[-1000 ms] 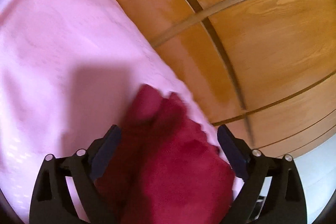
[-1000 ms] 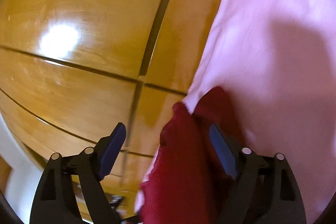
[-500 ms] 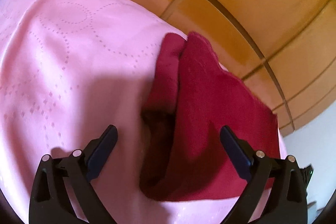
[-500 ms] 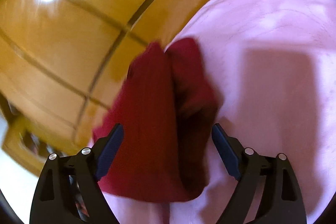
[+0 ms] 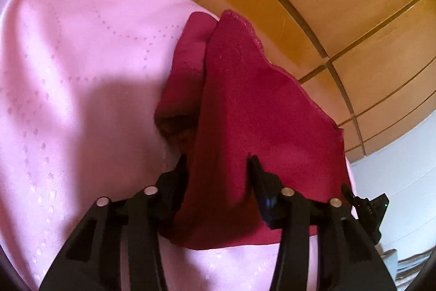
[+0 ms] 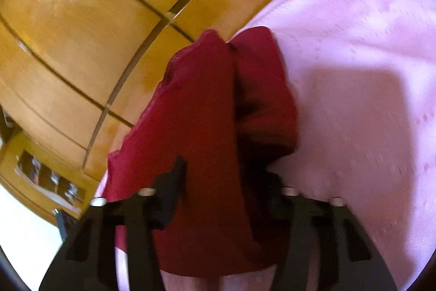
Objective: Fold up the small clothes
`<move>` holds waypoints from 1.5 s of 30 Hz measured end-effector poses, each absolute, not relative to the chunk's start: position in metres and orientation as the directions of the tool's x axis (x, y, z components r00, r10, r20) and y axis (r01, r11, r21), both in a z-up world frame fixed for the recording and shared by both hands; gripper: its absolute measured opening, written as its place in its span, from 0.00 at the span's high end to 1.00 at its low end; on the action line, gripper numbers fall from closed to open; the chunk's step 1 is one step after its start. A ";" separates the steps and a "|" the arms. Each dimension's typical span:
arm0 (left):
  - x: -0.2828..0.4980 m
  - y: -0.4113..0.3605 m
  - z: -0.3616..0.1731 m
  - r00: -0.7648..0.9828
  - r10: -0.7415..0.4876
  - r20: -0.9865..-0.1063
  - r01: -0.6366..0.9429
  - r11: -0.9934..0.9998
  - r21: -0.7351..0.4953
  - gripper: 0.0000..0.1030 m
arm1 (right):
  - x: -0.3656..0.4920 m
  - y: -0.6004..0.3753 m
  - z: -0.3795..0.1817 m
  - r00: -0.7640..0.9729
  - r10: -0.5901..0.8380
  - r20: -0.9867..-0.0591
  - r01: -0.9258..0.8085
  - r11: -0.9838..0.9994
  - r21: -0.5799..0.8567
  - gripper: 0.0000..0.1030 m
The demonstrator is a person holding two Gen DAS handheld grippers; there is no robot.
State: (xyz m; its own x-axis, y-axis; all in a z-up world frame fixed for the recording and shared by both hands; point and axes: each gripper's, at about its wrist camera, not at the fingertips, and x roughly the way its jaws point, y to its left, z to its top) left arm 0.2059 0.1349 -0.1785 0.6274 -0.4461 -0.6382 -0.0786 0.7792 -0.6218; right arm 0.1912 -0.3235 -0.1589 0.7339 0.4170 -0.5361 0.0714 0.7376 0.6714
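Observation:
A small dark red garment (image 5: pixel 245 105) lies in a lengthwise fold on a pink patterned cloth (image 5: pixel 81 72), close to that cloth's edge. My left gripper (image 5: pixel 218 162) points down at the garment's near end. Its jaws are closing, and a raised ridge of the red fabric is pinched between them. In the right wrist view the same red garment (image 6: pixel 201 111) runs away from me on the pink cloth (image 6: pixel 368 72). My right gripper (image 6: pixel 223 171) is also closing on a bunched ridge of it. Dark fabric partly hides its right finger.
A glossy wooden floor (image 5: pixel 327 4) lies beyond the cloth's edge, which runs just past the garment. A white wall (image 5: pixel 395 182) and a black device part (image 5: pixel 365 206) show at the lower right. A wooden shelf (image 6: pixel 41 176) stands low on the left.
Both grippers stood wide open over the garment and have now narrowed onto it. The fabric has bunched up between the jaws. Both views came closer and rolled a little.

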 end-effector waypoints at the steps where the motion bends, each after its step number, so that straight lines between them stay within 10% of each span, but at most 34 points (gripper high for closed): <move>1: 0.206 0.132 -0.176 0.625 -0.432 -0.651 -0.078 0.795 -0.602 0.66 | 0.191 -0.326 -0.161 0.732 0.437 -0.522 0.071 0.714 0.697 0.75; 5: 0.200 0.132 -0.163 0.628 -0.430 -0.649 -0.063 0.803 -0.592 0.83 | 0.183 -0.322 -0.149 0.748 0.442 -0.495 0.043 0.713 0.700 0.80; 28: 0.069 0.151 -0.168 0.573 -0.547 -0.611 -0.039 0.726 -0.687 0.86 | 0.072 -0.356 -0.136 0.748 0.503 -0.432 0.045 0.611 0.791 0.88; 32: 0.068 0.153 -0.166 0.583 -0.513 -0.630 -0.072 0.740 -0.668 0.75 | 0.073 -0.346 -0.129 0.750 0.449 -0.485 0.063 0.681 0.730 0.87; 36: 0.063 0.148 -0.145 0.647 -0.421 -0.636 -0.068 0.799 -0.598 0.71 | 0.076 -0.334 -0.107 0.780 0.352 -0.517 0.059 0.782 0.621 0.64; 45: 0.101 0.100 -0.088 0.751 -0.218 -0.623 -0.004 0.943 -0.334 0.47 | 0.109 -0.290 -0.060 0.799 0.235 -0.554 -0.057 0.946 0.319 0.64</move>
State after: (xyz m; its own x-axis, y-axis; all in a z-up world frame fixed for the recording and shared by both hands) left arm 0.1008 0.1003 -0.0878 0.7513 -0.2175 -0.6231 -0.0042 0.9425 -0.3341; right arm 0.1089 -0.2900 -0.0600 0.7987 0.2345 -0.5542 -0.0567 0.9462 0.3186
